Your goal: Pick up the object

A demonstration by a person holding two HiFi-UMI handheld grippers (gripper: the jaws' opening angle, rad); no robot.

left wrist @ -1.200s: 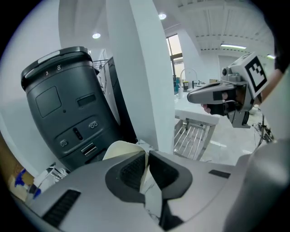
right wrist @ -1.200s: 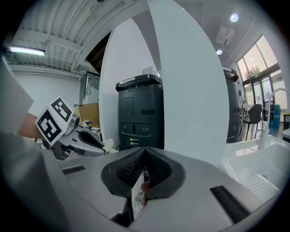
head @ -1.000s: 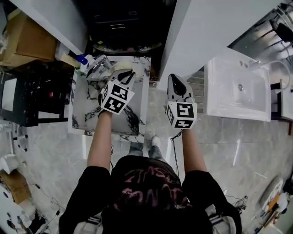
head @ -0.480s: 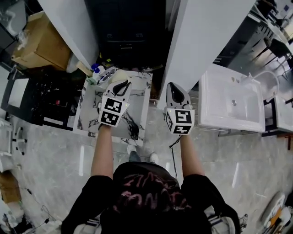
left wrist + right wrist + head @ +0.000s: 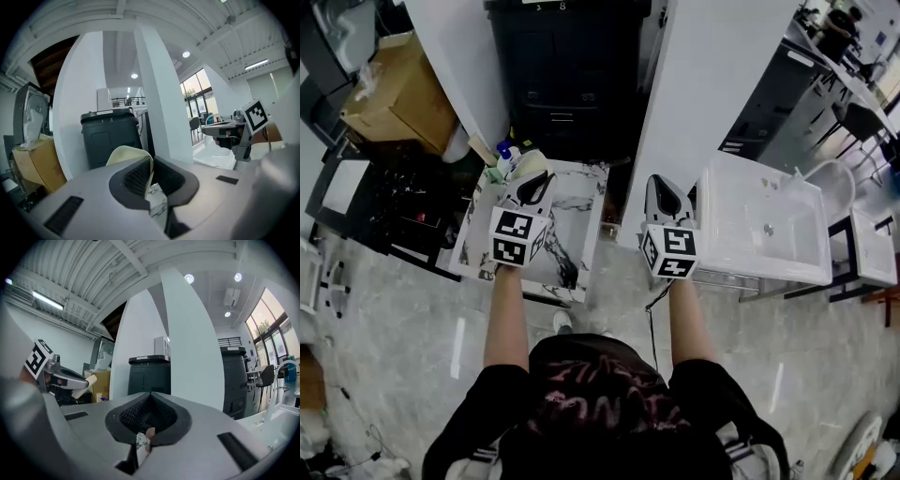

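Note:
My left gripper (image 5: 533, 180) is shut on a thin pale cream object (image 5: 530, 164) and holds it in the air over the back of a marble-topped table (image 5: 575, 214). In the left gripper view the cream object (image 5: 125, 158) sticks up between the dark pads of the left gripper (image 5: 151, 163). My right gripper (image 5: 662, 190) hangs to the right of the table, over the floor; in its own view the right gripper (image 5: 150, 397) has its jaws together with nothing between them.
A blue-capped bottle (image 5: 504, 150) stands at the table's back left corner. A black cabinet (image 5: 567, 66) stands behind the table between white pillars (image 5: 712, 94). There is a cardboard box (image 5: 394, 89) at the left and a white sink (image 5: 759, 234) at the right.
Both grippers and the head have risen; the table now looks smaller and farther below. The left gripper has kept its hold on the cream object.

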